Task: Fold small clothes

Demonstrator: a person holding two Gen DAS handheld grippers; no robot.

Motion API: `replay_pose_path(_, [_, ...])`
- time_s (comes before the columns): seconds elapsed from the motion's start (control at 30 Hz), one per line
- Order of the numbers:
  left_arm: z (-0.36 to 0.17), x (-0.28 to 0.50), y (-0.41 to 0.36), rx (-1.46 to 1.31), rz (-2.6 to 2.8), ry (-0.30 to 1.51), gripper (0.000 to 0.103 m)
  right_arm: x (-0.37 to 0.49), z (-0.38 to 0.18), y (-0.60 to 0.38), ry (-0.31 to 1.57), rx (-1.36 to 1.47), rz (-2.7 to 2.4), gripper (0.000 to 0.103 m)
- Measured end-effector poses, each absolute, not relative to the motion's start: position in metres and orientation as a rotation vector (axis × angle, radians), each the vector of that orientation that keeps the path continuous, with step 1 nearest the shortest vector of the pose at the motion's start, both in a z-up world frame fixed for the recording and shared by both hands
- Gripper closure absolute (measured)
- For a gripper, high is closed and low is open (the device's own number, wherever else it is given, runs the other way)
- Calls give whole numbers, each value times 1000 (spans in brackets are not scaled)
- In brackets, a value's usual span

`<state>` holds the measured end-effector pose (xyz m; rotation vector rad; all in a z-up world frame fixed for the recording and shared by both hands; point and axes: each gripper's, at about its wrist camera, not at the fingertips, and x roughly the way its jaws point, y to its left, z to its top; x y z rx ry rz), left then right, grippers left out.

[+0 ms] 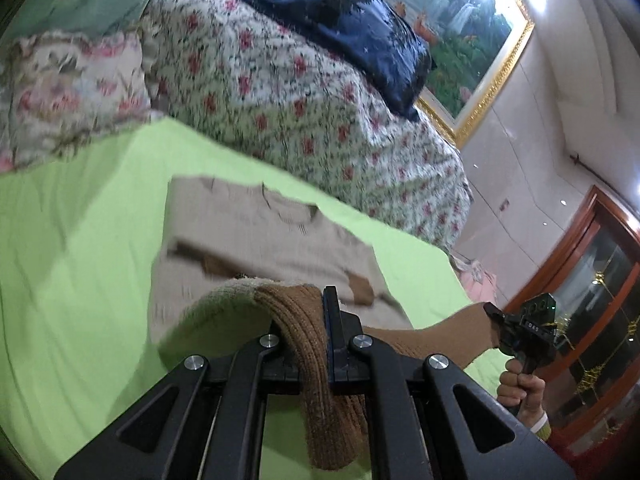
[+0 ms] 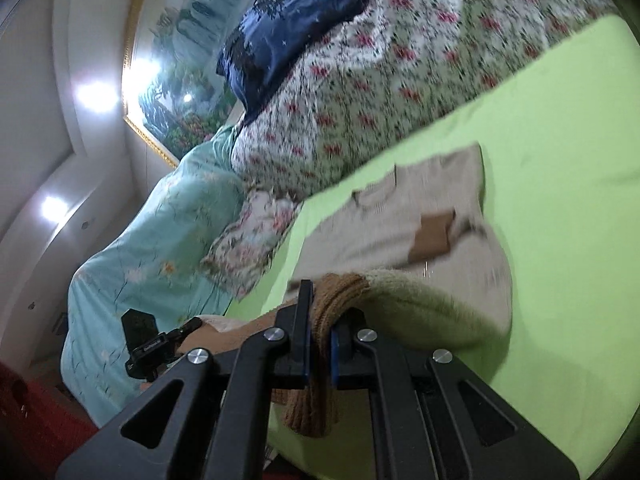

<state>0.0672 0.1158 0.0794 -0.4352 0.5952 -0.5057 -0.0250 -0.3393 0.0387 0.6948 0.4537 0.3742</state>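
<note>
Two grippers each clamp the brown ribbed hem of one small beige sweater, lifted above a bed with a lime-green sheet.

From the left wrist view, the left gripper (image 1: 316, 340) has its jaws closed on the brown ribbed hem (image 1: 304, 320), which bunches between them and hangs down toward the camera. The beige sweater (image 1: 256, 240) lies beyond on the green sheet (image 1: 80, 260), neckline toward the far edge of the bed, with brown patches on its front. At the lower right the right gripper (image 1: 494, 320) pinches the far end of the hem, held by a hand (image 1: 520, 388). A floral quilt (image 1: 280, 92) is heaped along the bed's far edge, with a dark blue pillow (image 1: 352, 28) on top and a gilt-framed landscape painting (image 1: 460, 32) behind.

From the right wrist view, the right gripper (image 2: 320, 336) also grips the hem, jaws shut on the brown ribbing. The sweater's body spreads ahead on the sheet, blurred, so its folds are probably creased rather than flat. The left gripper (image 2: 192, 326) shows at lower left, near the bed's edge, beside a turquoise floral cover (image 2: 140, 248).
</note>
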Motion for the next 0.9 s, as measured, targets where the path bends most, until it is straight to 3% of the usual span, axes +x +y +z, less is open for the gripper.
replay_pose_path(0.2, [82, 141, 108, -420, -455, 609, 97, 43, 42, -352, 462, 684, 309, 95])
replay_pose_path(0.57, [36, 266, 107, -454, -340, 733, 97, 160, 20, -376, 544, 682, 224, 95])
replay_pose_path(0.9, [-28, 352, 97, -437, -243, 850, 96, 238, -41, -397, 685, 719, 133, 95])
